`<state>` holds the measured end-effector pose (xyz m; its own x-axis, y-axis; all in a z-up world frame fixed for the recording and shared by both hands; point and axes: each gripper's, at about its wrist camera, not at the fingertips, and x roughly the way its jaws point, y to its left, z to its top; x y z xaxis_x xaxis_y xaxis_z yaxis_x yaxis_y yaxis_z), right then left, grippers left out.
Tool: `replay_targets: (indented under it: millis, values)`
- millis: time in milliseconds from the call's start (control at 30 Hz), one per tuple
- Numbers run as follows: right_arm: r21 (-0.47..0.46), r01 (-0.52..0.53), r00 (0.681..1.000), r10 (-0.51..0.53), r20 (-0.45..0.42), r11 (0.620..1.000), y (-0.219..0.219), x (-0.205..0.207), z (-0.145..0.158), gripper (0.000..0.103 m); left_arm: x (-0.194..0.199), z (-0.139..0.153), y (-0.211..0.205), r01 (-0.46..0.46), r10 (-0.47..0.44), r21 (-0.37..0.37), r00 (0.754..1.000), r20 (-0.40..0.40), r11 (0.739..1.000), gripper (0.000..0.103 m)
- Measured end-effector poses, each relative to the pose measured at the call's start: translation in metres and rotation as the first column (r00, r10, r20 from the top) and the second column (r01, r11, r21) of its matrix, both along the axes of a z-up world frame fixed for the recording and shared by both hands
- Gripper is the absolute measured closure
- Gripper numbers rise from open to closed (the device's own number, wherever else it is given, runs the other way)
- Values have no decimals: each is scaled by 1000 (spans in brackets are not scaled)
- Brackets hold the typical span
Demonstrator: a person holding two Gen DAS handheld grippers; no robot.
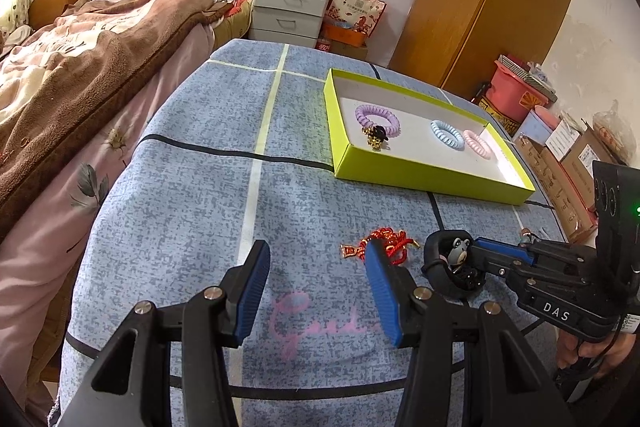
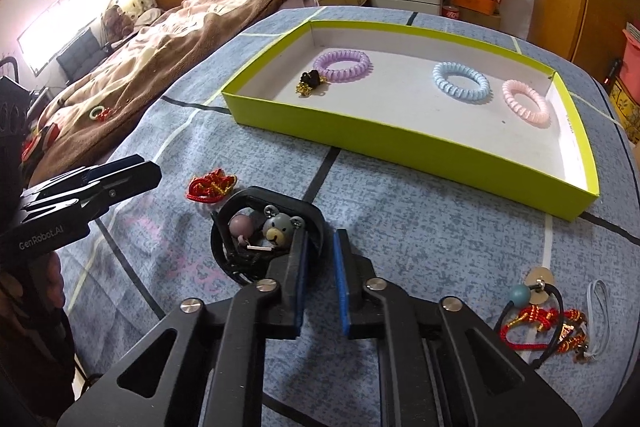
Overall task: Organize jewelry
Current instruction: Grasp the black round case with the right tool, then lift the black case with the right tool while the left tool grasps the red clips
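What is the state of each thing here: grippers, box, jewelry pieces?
Green box: open, no lid.
Left gripper: jaws open, empty.
Right gripper: jaws shut on bear bracelet.
Bear bracelet: on the cloth, outside the box.
Purple coil: flat in box.
Blue coil: flat in box.
Pink coil: flat in box.
Red knot: on cloth, outside box.

White letters "DAS" are showing on the right gripper (image 1: pixel 472 259) body. "GenRobot.AI" is reading along the left gripper (image 2: pixel 132 173) body. Pink cursive beginning "Gard" is lying across the tabletop cloth (image 1: pixel 192 131).
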<state>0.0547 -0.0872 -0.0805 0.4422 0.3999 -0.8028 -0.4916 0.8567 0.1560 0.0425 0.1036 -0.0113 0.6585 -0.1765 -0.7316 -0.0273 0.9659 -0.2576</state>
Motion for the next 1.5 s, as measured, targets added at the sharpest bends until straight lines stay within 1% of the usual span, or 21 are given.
replay_targets:
  millis: [233,367,500,633,867,967,1033,1067,1133,1233,1300,1333,1433,1500]
  values:
    - [1,10,1000,-10,4,1000,-1,1,1,97,4,-2,-3,16,-16,10,1000,-12,1000,51]
    - [8,21,1000,-21,17,1000,-4,1,3,97,6,-4,-8,40,-40,20,999,-23,999,51]
    - [41,38,999,-38,11,998,-11,3,5,97,7,-5,-10,50,-50,18,998,-23,999,51]
    - [70,49,999,-49,8,996,-16,3,8,97,11,-9,-12,52,-51,23,998,-43,998,51]
    - [94,60,998,-63,27,994,-20,3,16,97,15,-10,-20,78,-75,43,996,-52,996,51]
    - [109,64,997,-67,31,992,-26,1,20,97,18,-11,-25,103,-100,51,993,-57,993,51]
    - [118,70,997,-74,36,991,-28,0,22,97,20,-11,-28,100,-96,68,993,-61,993,51]
    - [123,71,996,-76,36,990,-29,0,24,97,20,-9,-31,101,-97,88,994,-54,991,51]
    - [133,82,995,-88,42,988,-33,-1,26,97,19,-7,-38,132,-128,108,991,-42,985,51]
    - [140,97,994,-104,41,985,-40,0,27,97,23,-11,-43,162,-156,92,985,-68,982,51]
    - [145,113,992,-120,40,983,-45,0,27,97,22,-9,-49,156,-149,148,987,-61,977,51]
    - [149,116,992,-123,40,982,-48,0,27,97,21,-9,-52,165,-158,162,986,-55,973,51]
    - [155,134,989,-142,45,979,-55,-1,28,97,20,-8,-55,193,-188,114,981,-55,975,51]
    - [158,144,987,-153,46,977,-59,-1,29,97,23,-9,-57,188,-181,120,981,-62,975,51]
